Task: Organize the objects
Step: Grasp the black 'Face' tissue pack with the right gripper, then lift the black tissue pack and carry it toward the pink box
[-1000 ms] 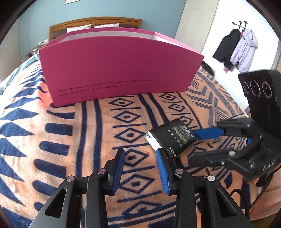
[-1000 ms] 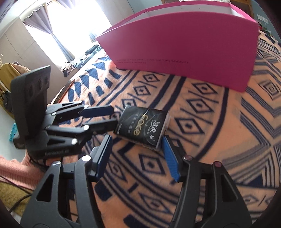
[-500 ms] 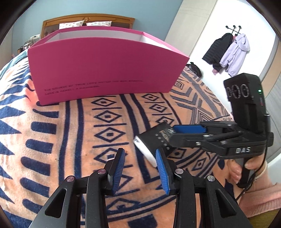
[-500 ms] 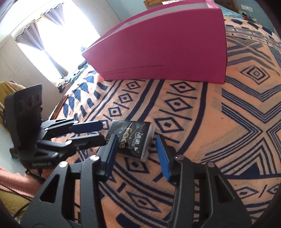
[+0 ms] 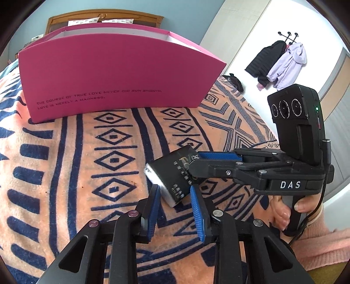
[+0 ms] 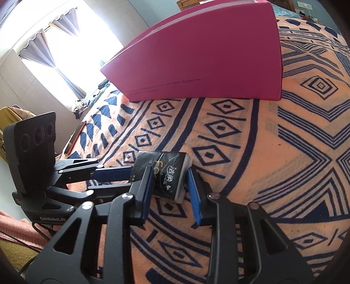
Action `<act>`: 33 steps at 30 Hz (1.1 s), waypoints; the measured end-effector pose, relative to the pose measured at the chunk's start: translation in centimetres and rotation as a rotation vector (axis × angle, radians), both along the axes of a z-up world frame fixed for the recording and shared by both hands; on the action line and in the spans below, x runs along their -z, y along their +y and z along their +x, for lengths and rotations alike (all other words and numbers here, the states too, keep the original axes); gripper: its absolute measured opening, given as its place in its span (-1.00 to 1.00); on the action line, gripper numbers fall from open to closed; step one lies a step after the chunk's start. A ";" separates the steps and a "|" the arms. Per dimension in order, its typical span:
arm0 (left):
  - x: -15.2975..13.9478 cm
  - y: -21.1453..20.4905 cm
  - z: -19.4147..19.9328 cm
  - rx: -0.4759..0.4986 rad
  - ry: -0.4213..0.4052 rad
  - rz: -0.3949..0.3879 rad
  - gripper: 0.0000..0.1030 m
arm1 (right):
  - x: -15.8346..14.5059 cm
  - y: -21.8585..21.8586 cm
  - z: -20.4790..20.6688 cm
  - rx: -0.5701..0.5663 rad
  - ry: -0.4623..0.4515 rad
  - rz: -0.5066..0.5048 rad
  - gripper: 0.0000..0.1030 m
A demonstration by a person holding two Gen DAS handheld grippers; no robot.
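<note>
A black tissue pack (image 5: 172, 174) with gold and white print lies tilted on the patterned blanket (image 5: 65, 174), one corner raised. My left gripper (image 5: 175, 190) has its blue pads against the pack's near white corner and is shut on it. From the right, my right gripper (image 5: 194, 162) reaches over the pack's far end. In the right wrist view the pack (image 6: 170, 174) sits between the right gripper's (image 6: 170, 172) pads. Its jaws are closing and touch both sides. The left gripper (image 6: 131, 177) meets the pack's left end. A large pink box (image 5: 109, 76) stands open behind.
The pink box (image 6: 207, 54) takes up the far middle of the bed, with a wooden headboard (image 5: 105, 18) behind it. A hand (image 5: 282, 209) in a pink sleeve holds the right gripper's handle. Coats (image 5: 282, 63) hang on the right wall. A bright curtained window (image 6: 65, 43) is at the left.
The right gripper's jaws have narrowed from wide apart to snug around the pack. The pack's corner has come between the left gripper's pads, which have closed a little.
</note>
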State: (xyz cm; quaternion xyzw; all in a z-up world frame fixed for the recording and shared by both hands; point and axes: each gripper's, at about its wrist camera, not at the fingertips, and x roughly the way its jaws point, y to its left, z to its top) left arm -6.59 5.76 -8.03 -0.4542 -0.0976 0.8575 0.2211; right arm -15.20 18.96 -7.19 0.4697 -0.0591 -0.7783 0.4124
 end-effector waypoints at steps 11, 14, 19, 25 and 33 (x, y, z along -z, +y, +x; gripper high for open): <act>-0.4 0.1 0.2 -0.007 0.019 -0.009 -0.45 | -0.1 -0.2 0.4 0.006 0.012 -0.004 -0.36; -0.4 0.1 0.1 -0.008 0.021 -0.010 -0.45 | -0.2 -0.1 0.4 0.009 0.014 -0.004 -0.36; -0.7 0.1 0.2 -0.011 0.033 -0.018 -0.45 | -0.3 0.0 0.6 0.011 0.019 -0.007 -0.36; -1.1 0.1 0.3 -0.015 0.046 -0.015 -0.45 | -0.7 -0.2 0.8 0.012 0.037 -0.007 -0.36; -1.9 0.0 0.3 -0.010 0.073 -0.015 -0.45 | -1.8 -0.1 0.9 0.015 0.066 -0.017 -0.36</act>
